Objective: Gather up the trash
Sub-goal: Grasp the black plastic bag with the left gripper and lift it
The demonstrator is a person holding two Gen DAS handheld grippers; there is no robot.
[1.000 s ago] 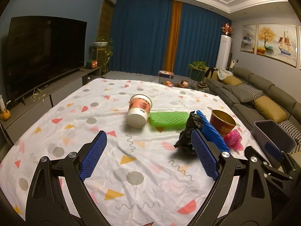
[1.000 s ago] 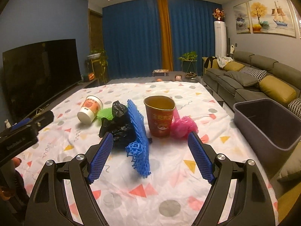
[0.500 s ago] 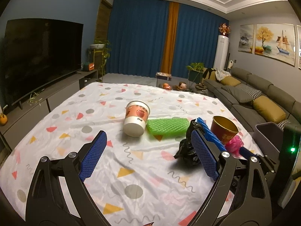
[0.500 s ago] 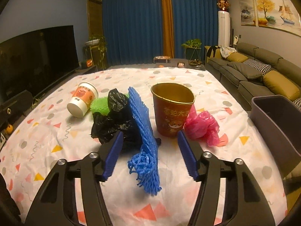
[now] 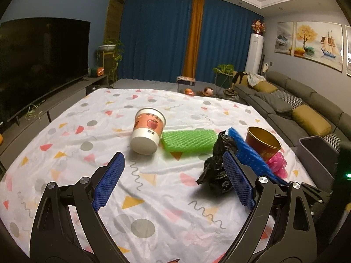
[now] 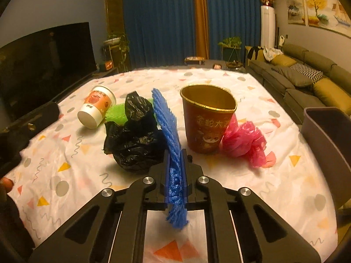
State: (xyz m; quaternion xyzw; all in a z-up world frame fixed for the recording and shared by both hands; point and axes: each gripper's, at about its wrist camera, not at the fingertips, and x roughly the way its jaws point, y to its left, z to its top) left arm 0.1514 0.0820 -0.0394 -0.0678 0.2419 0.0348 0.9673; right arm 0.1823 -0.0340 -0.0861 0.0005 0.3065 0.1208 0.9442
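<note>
The right gripper (image 6: 175,171) is closing its fingers on the blue net (image 6: 167,127); the two pads already press its near end from both sides, and a frayed tuft of it hangs below them. The net stands on edge on the worktop (image 6: 274,182), running away toward 12 o'clock in the right wrist view. Against its 9 o'clock side lies a crumpled black bag (image 6: 133,138), touching it. Just at the net's 3 o'clock side stands an upright red cup (image 6: 207,120) with a gold rim, mouth open to the ceiling. A pink bag (image 6: 245,142) is bunched against that cup at 3 o'clock. Beyond the black bag, toward 11 o'clock, a green net (image 6: 115,111) lies flat, and a paper cup (image 6: 96,107) lies on its side next to it, base toward the camera. A grey bin (image 6: 329,135) stands off the worktop's edge at 3 o'clock.

The left gripper (image 5: 173,178) hovers over the patterned cloth with its fingers spread wide and nothing between them. In the left wrist view the paper cup (image 5: 148,134) is at 12 o'clock, the green net (image 5: 188,139) touching it at its right, the black bag (image 5: 217,168) behind the right pad, and the blue net (image 5: 248,151), red cup (image 5: 263,142), pink bag (image 5: 278,163) and bin (image 5: 316,155) toward 2 o'clock.
</note>
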